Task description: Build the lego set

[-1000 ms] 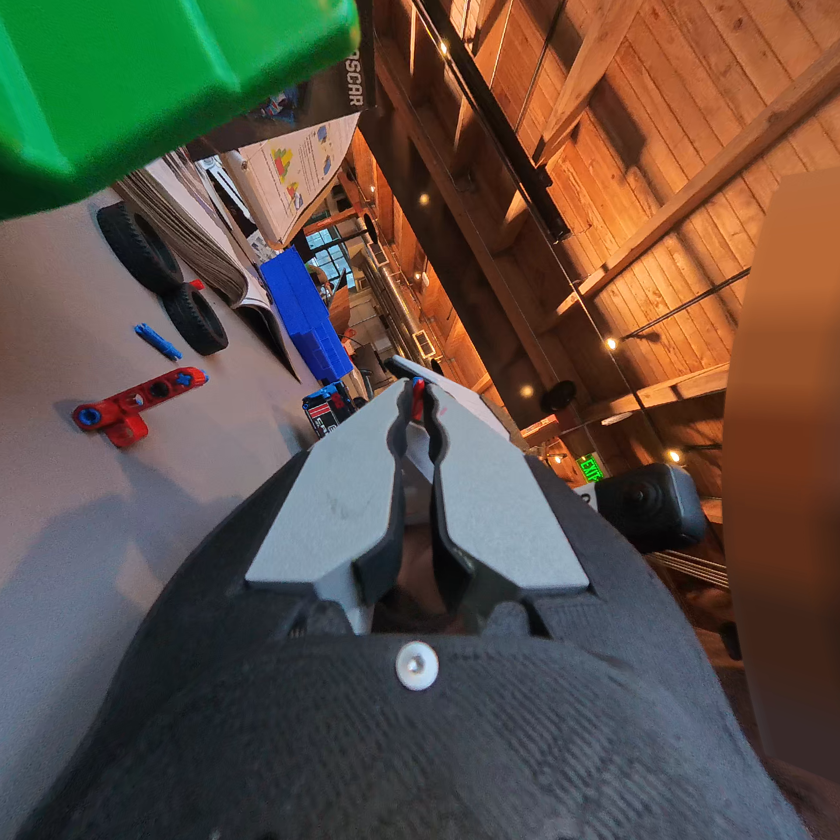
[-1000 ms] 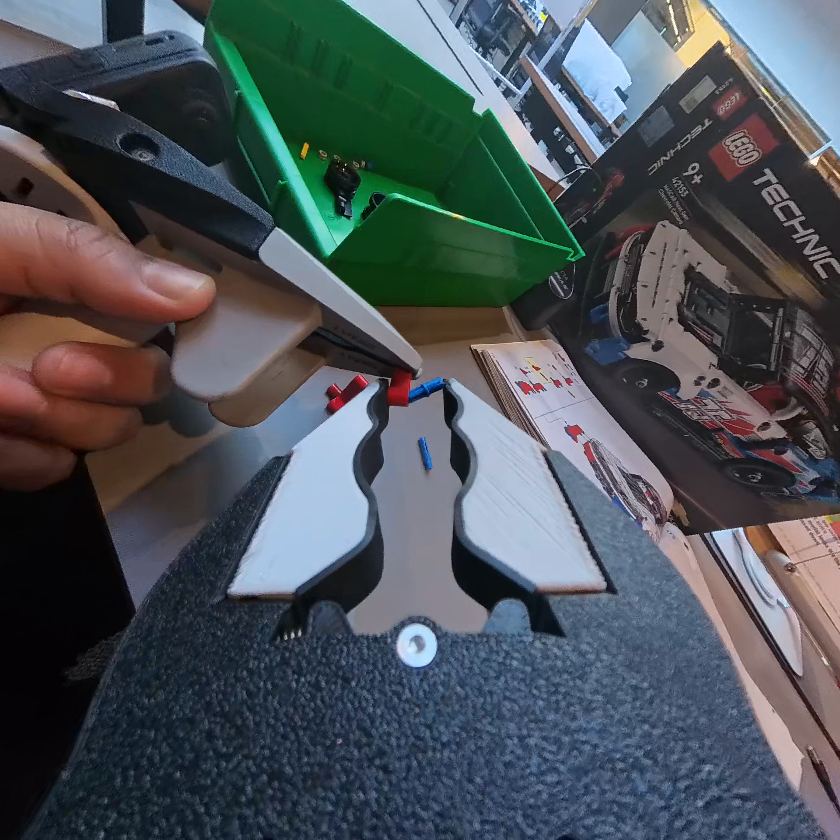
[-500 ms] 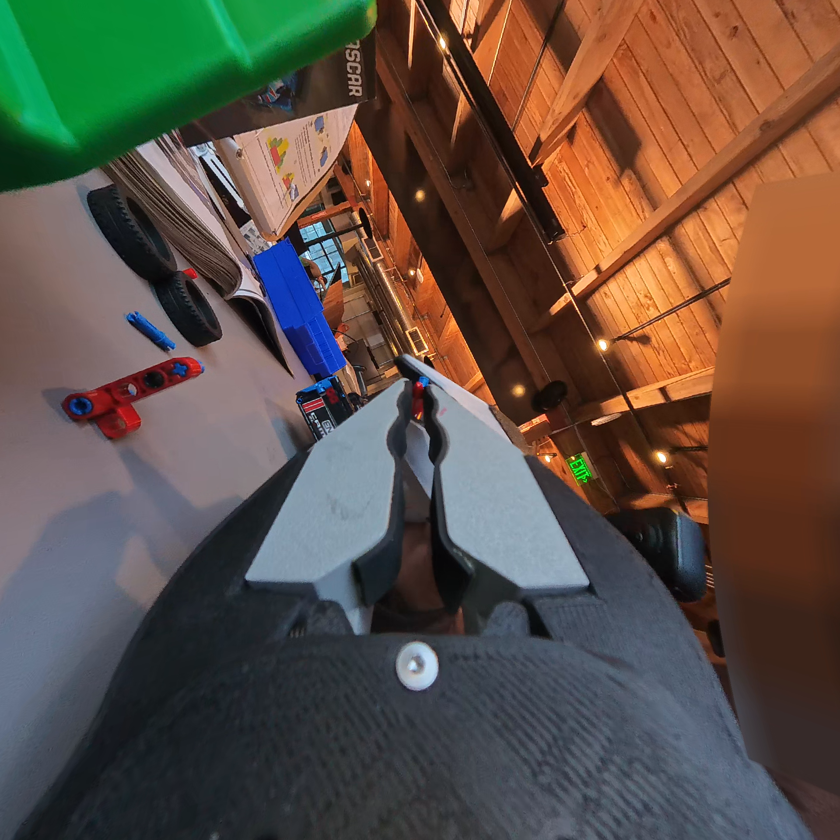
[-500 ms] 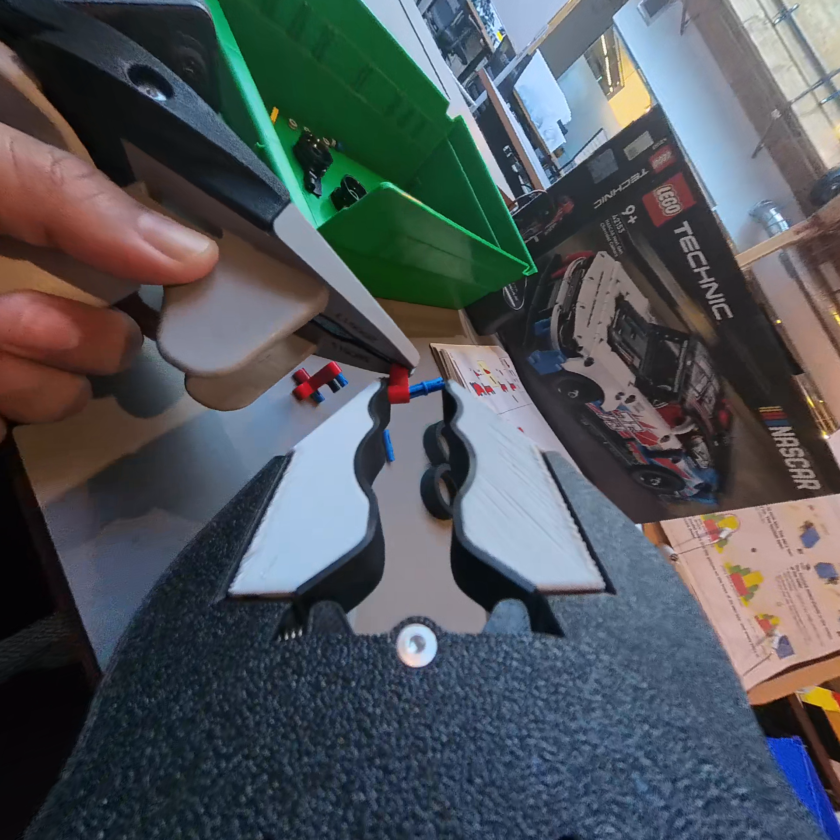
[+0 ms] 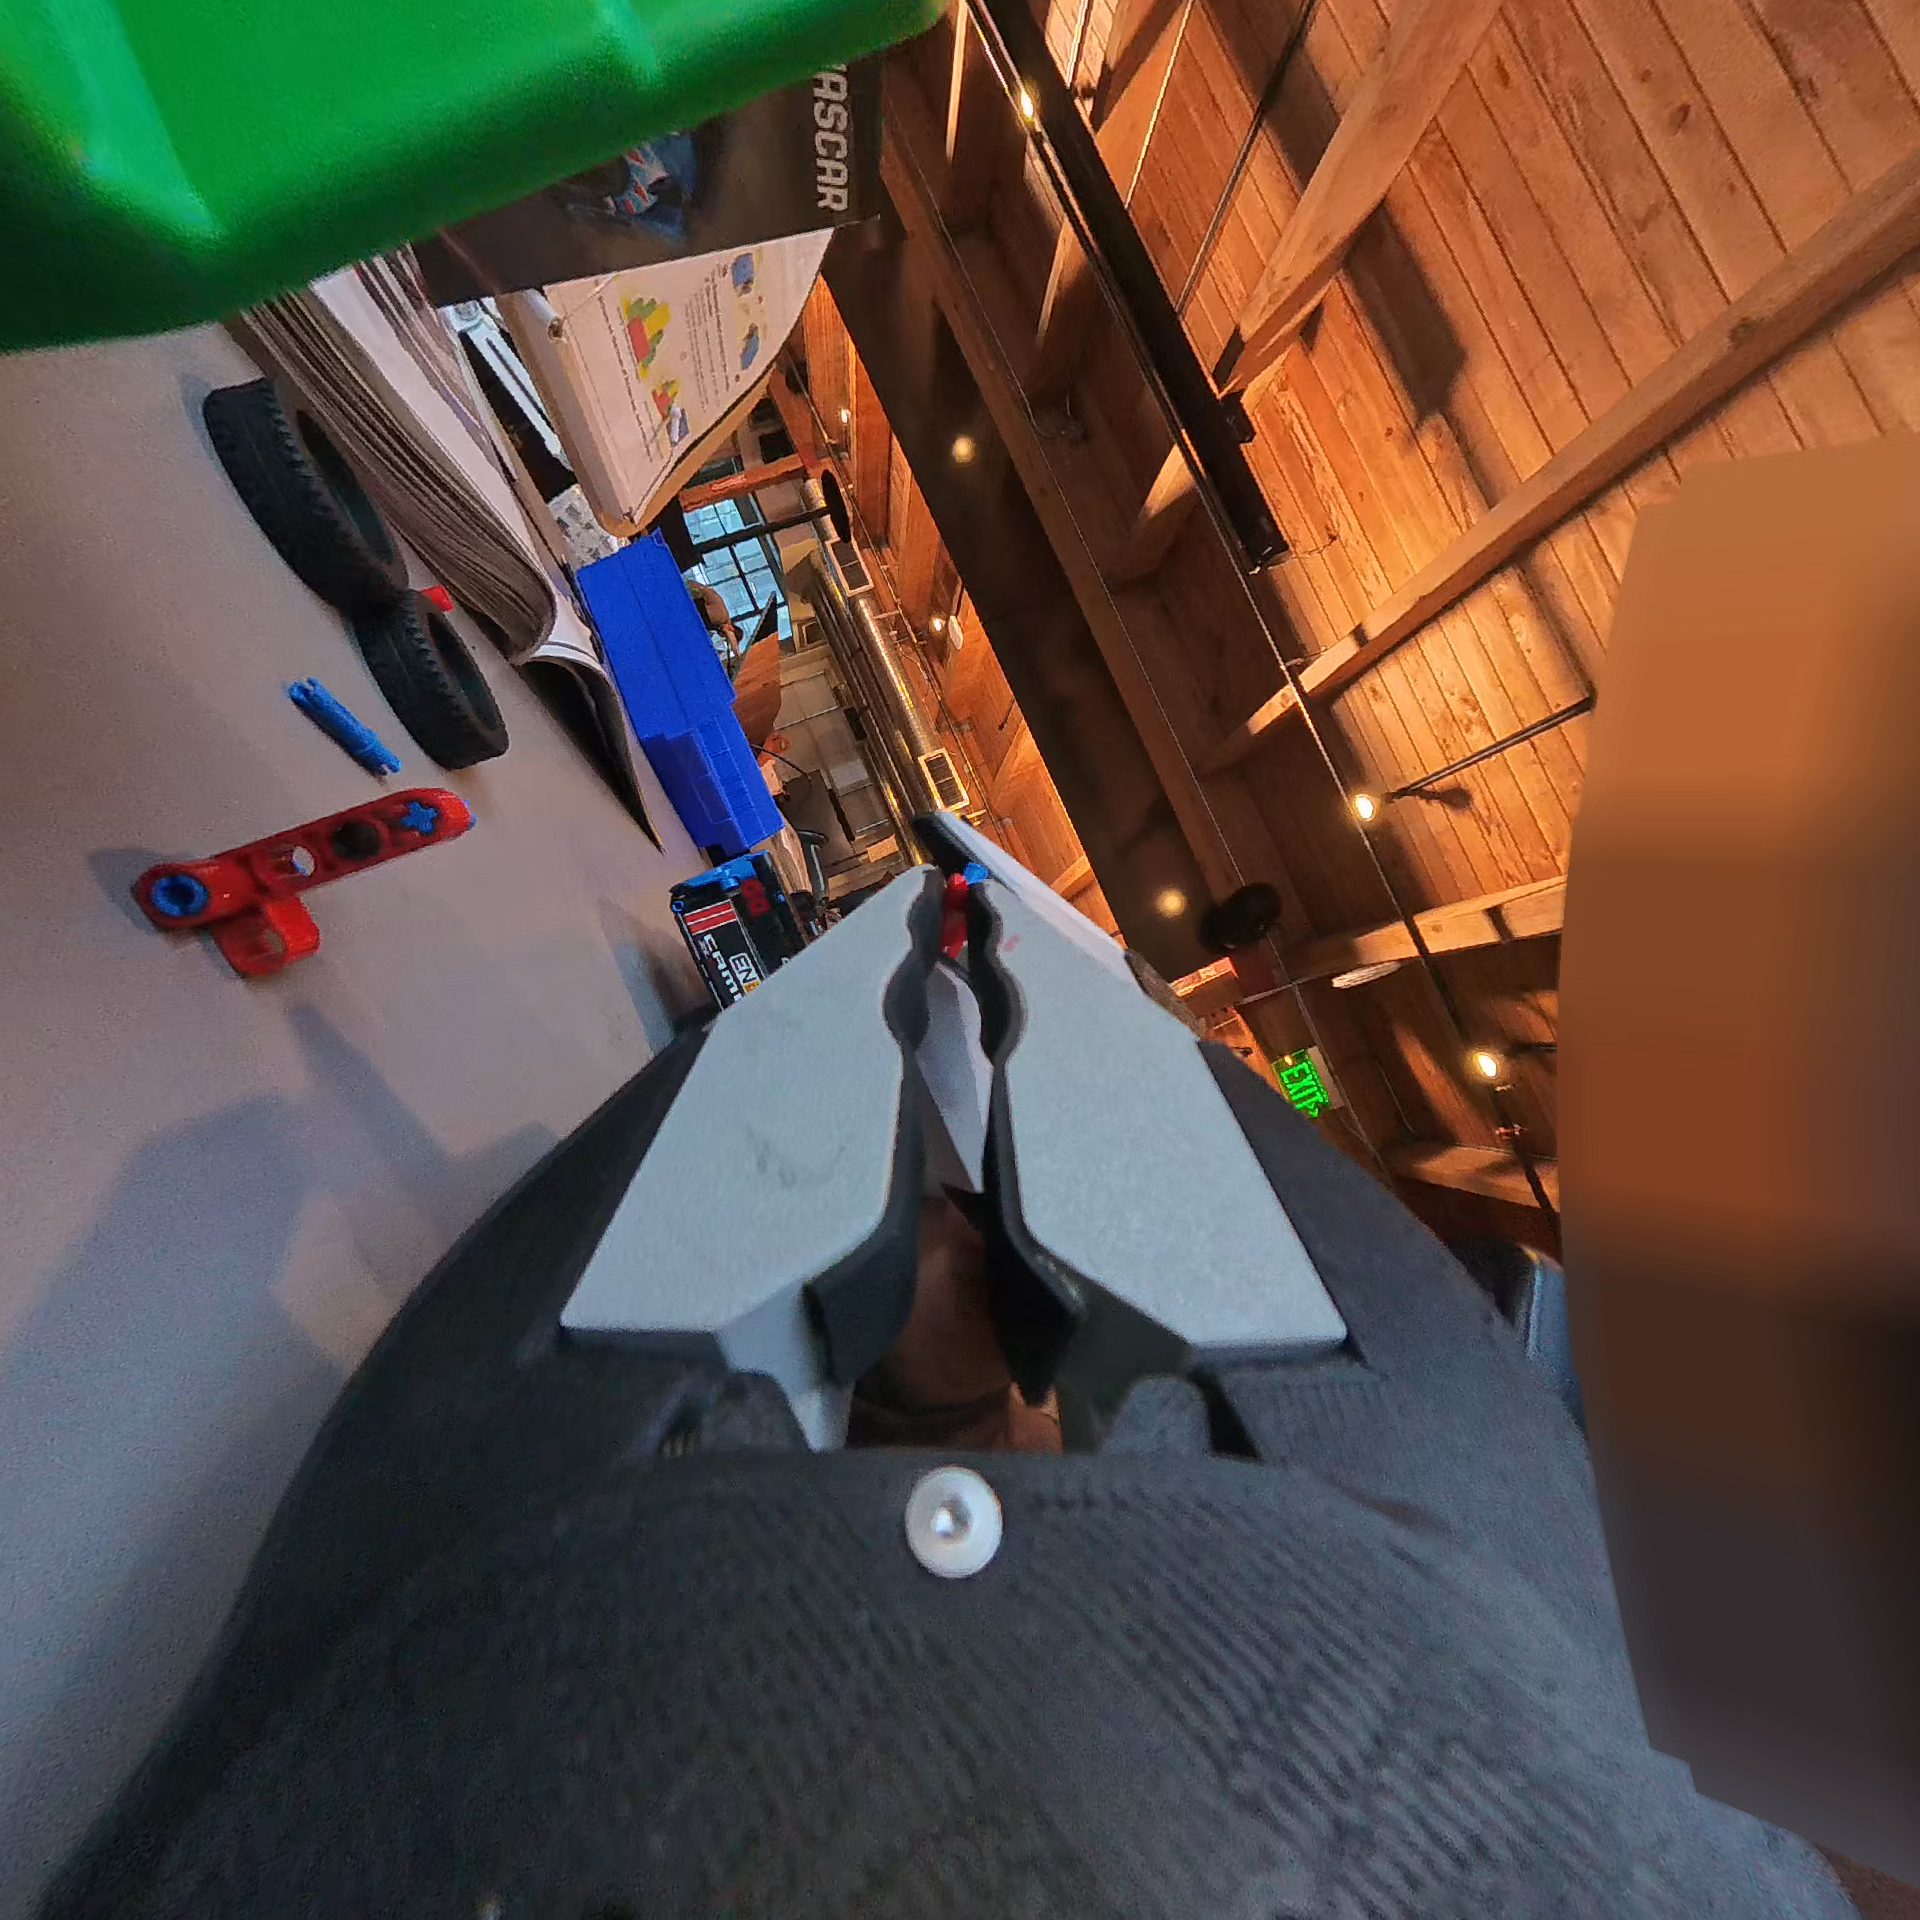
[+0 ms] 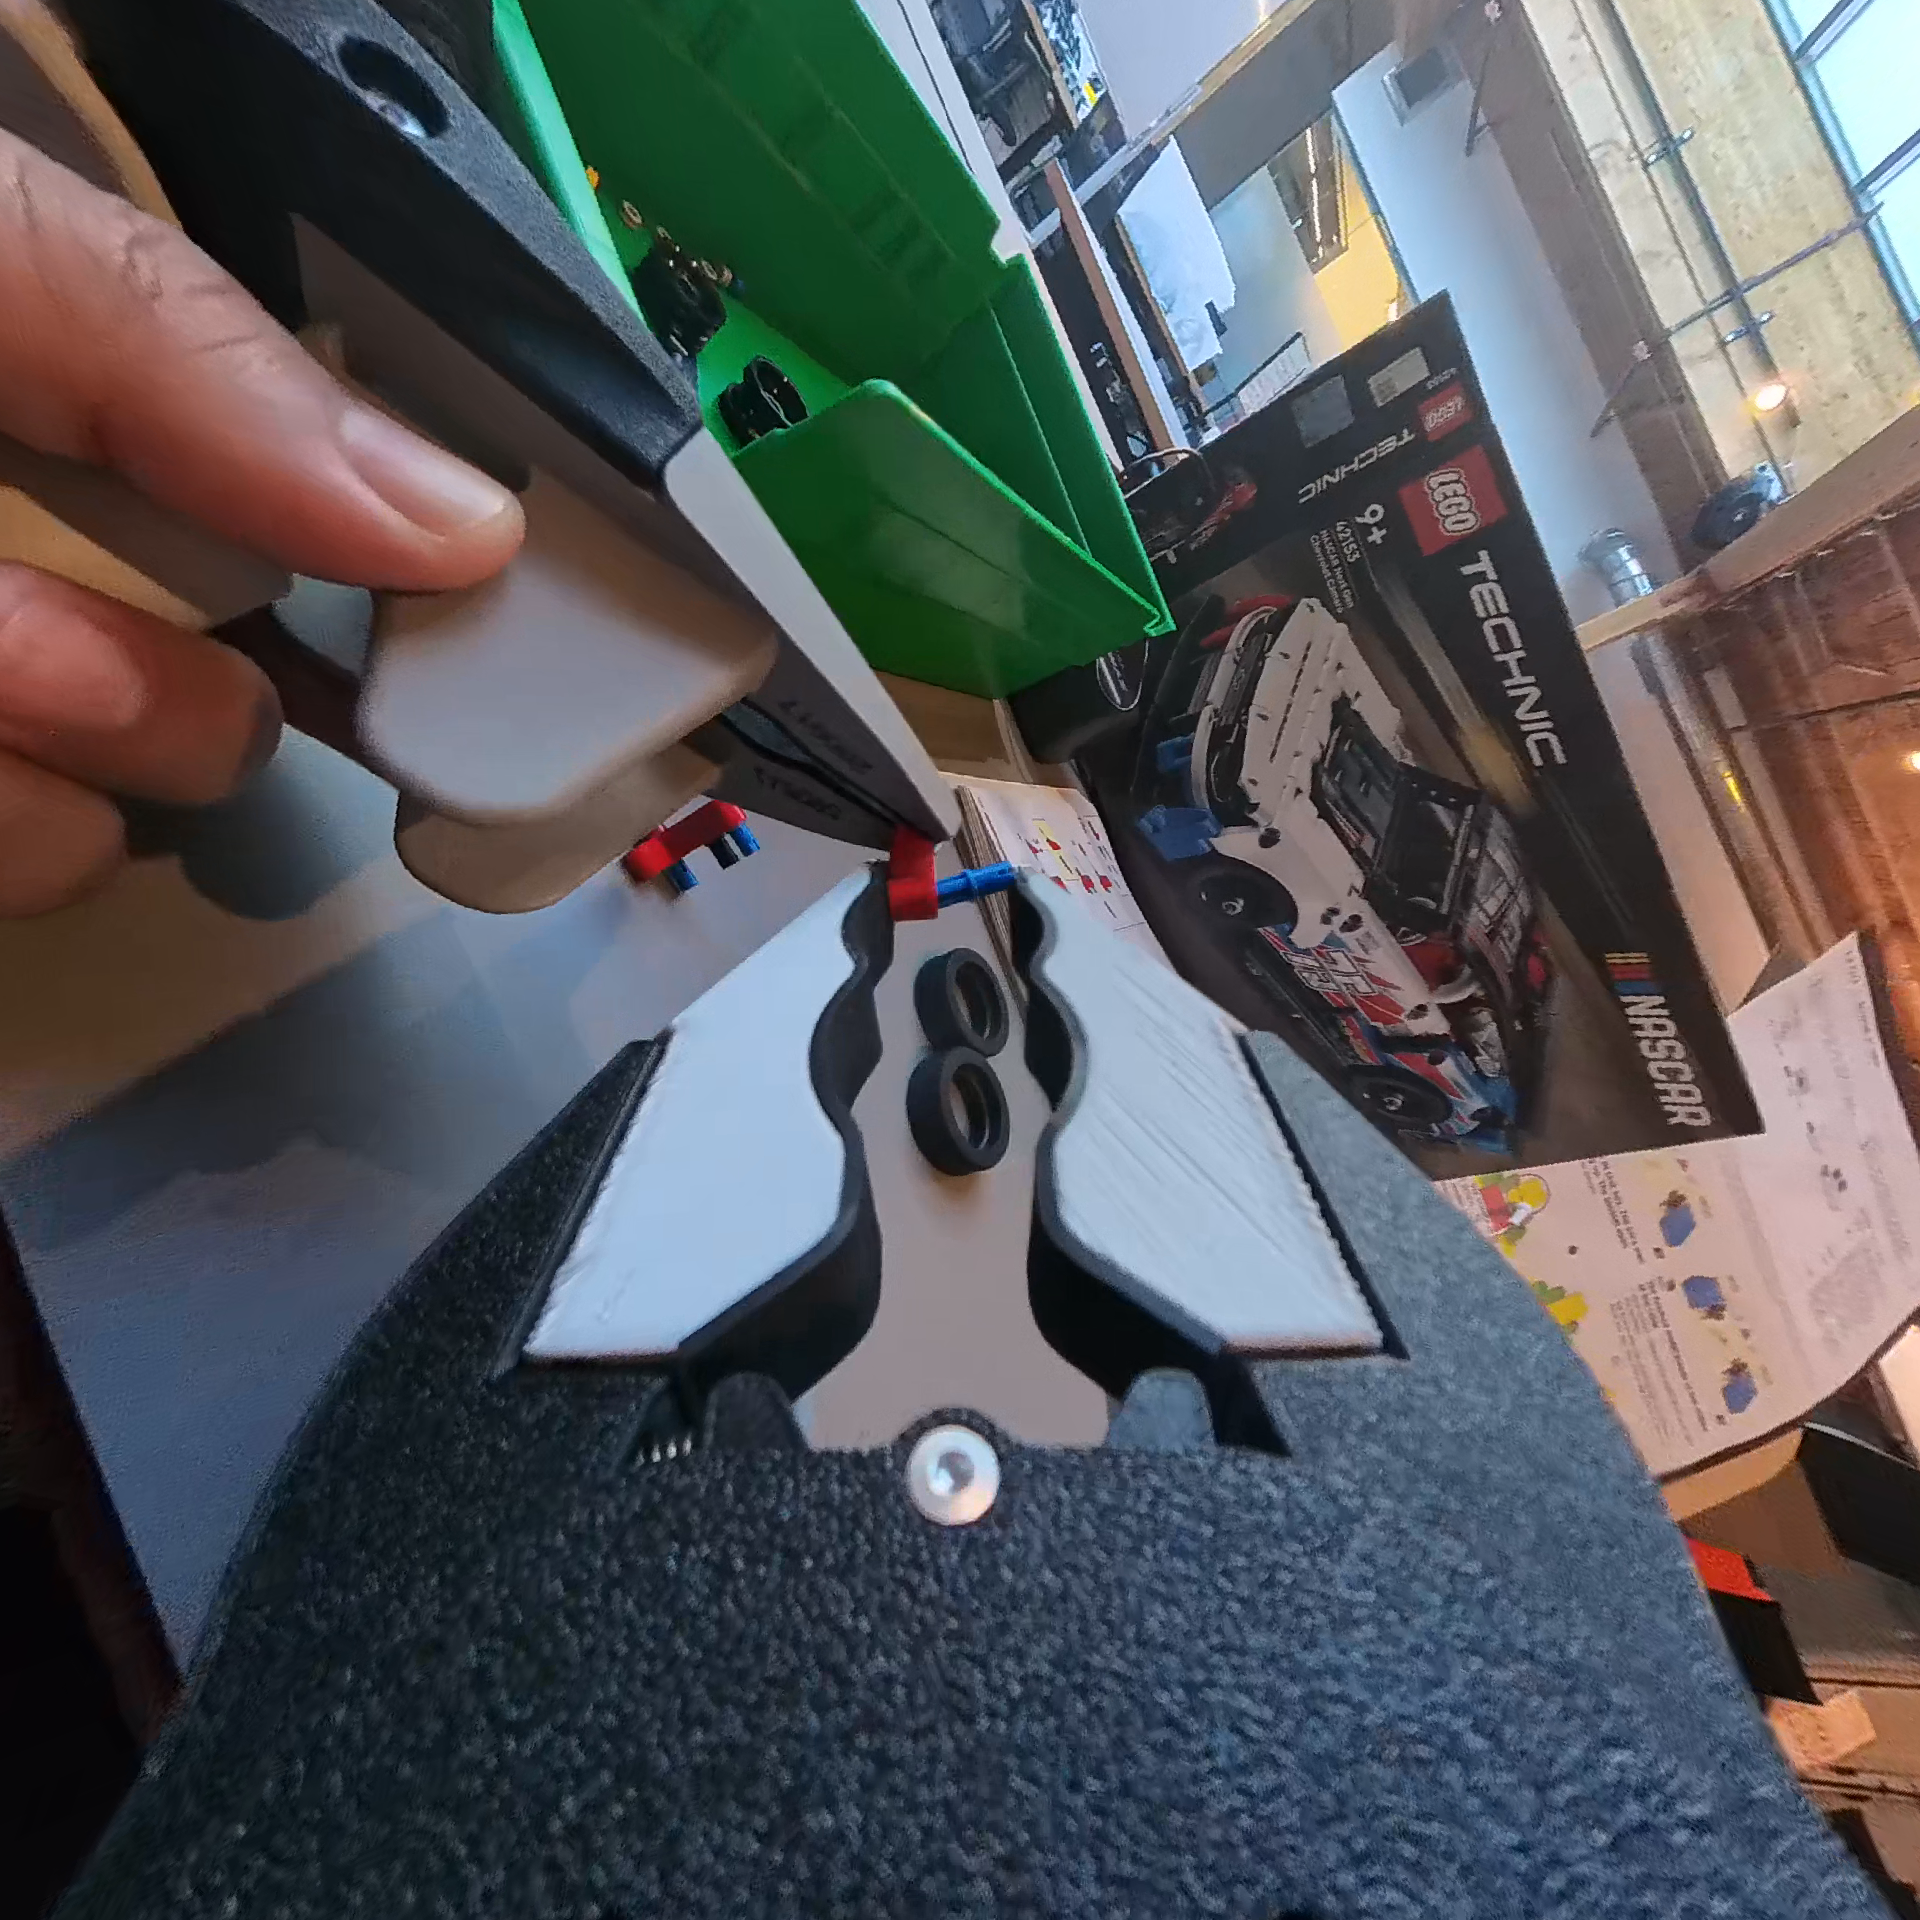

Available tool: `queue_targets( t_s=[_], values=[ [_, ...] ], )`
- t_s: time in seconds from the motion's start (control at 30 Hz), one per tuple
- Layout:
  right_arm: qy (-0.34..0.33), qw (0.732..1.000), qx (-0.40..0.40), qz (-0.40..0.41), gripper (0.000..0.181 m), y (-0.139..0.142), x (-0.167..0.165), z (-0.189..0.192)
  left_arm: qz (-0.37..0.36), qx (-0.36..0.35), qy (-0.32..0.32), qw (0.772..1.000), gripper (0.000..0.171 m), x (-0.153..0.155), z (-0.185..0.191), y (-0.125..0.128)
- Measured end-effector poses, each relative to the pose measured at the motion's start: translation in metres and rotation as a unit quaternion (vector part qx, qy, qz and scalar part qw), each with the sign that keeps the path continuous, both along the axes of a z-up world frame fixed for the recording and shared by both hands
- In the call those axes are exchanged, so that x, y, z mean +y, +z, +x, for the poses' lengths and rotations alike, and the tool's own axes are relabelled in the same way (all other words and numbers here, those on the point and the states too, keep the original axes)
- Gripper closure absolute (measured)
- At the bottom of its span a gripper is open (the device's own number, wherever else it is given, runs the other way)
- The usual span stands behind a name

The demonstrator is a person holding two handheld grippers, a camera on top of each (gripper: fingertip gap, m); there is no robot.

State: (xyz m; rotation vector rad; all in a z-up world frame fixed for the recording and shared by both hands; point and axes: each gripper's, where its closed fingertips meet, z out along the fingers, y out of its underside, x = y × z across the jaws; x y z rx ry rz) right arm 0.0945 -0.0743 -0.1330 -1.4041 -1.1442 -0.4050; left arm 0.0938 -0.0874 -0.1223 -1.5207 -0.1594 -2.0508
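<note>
Your left gripper point(image 5: 951, 914) pinches a small red piece point(image 5: 953, 928) tight at its tips. Your right gripper point(image 6: 940, 894) gapes wide around its blue pin point(image 6: 971, 883), above two tyres point(image 6: 958, 1060); beyond sits the green bin point(image 6: 935, 520).

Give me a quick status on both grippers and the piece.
Left gripper shut on red connector. Right gripper open around its blue pin. Nothing in between; tyres on table below.
</note>
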Motion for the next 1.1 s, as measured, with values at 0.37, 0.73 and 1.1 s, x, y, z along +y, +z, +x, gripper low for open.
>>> queue_targets(
  t_s=[0.37, 0.73, 1.1],
  values=[
    [0.009, 0.998, 0.016, 0.056, 0.158, 0.018, -0.002, 0.002, 0.009, -0.027, -0.004, 1.0, 0.169, -0.001, 0.0, 0.01],
    [0.016, 0.997, -0.022, 0.073, 0.161, 0.02, -0.007, 0.001, 0.054, -0.005, -0.004, 0.999, 0.169, -0.008, 0.001, 0.015],
    [0.019, 0.999, -0.039, 0.021, 0.162, 0.009, -0.002, 0.001, 0.037, 0.0, -0.003, 0.999, 0.169, -0.003, 0.002, 0.008]
  ],
)
